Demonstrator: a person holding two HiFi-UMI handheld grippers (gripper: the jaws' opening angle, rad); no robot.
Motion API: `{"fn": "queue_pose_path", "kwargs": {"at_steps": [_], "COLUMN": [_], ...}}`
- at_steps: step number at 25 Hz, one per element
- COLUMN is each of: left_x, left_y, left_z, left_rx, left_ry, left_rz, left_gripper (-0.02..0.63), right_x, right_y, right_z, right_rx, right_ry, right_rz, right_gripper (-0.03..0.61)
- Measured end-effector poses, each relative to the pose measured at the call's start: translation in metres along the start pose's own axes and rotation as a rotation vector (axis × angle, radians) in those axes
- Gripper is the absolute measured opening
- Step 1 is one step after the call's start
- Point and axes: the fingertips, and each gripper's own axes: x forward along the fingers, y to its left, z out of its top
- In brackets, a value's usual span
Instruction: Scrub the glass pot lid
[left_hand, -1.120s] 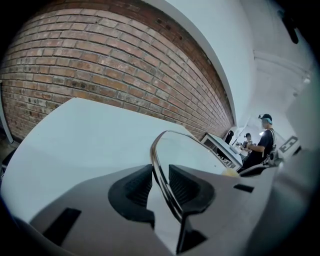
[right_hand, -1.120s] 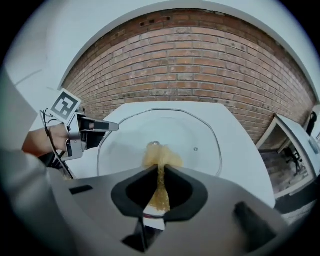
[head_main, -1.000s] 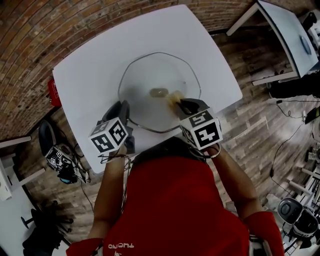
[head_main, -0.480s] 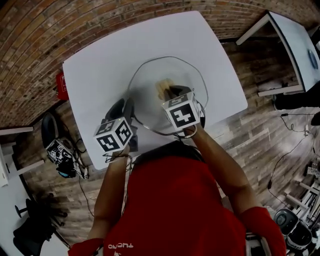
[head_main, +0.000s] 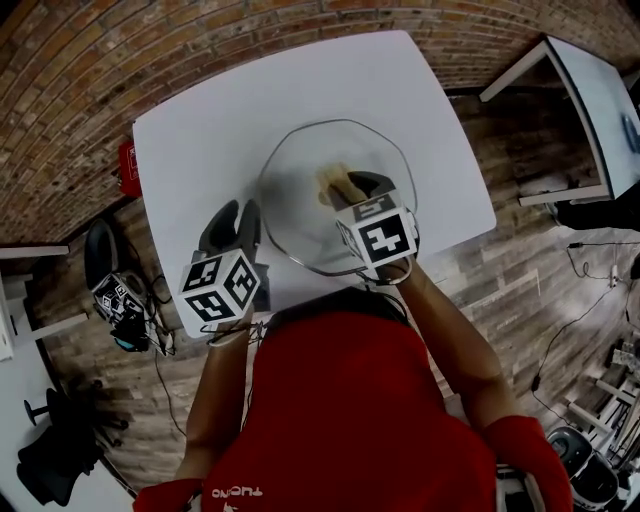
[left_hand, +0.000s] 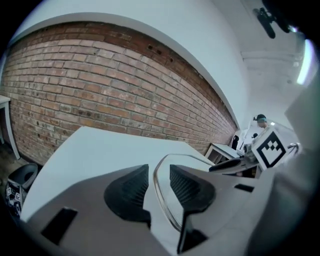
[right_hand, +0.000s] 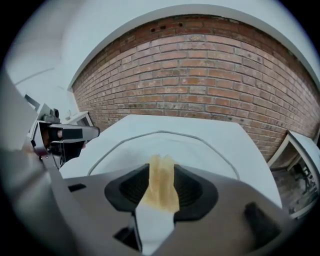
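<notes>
The glass pot lid (head_main: 300, 205) lies flat on the white table (head_main: 220, 130). At its near-left rim is my left gripper (head_main: 237, 216). In the left gripper view the metal rim (left_hand: 175, 156) runs between the jaws of that gripper (left_hand: 159, 181) with a gap on each side, and the jaws are opening. My right gripper (head_main: 352, 186) is over the lid's middle. A yellowish sponge strip (head_main: 333, 182) sticks out ahead of it. In the right gripper view the sponge (right_hand: 160, 197) sits tight between the pads of that gripper (right_hand: 162, 175), whose jaws are opening, above the lid (right_hand: 200, 150).
A red object (head_main: 127, 168) sits by the table's left edge. Another white table (head_main: 590, 90) stands at the right on the wood floor. Black gear (head_main: 115, 300) lies on the floor at the left. A brick wall runs behind the table.
My right gripper has carried the sponge leftwards from right of the lid's centre to its middle. The left gripper stays at the near-left rim.
</notes>
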Motion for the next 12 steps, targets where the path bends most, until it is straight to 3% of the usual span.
{"fn": "queue_pose_path", "kwargs": {"at_steps": [4, 8, 12], "left_x": [-0.017, -0.037, -0.05], "left_y": [-0.029, -0.086, -0.135], "left_z": [0.048, 0.095, 0.121], "left_rx": [0.114, 0.233, 0.336], "left_ry": [-0.133, -0.292, -0.366], "left_rz": [-0.039, -0.174, -0.284], "left_gripper": [0.123, 0.123, 0.116], "right_x": [-0.047, -0.113, -0.159], "right_y": [-0.006, 0.003, 0.012], "right_z": [0.038, 0.095, 0.13], "right_rx": [-0.022, -0.123, -0.2], "right_ry": [-0.195, -0.509, -0.714], "right_rz": [0.034, 0.11, 0.139], "right_gripper": [0.152, 0.152, 0.137]}}
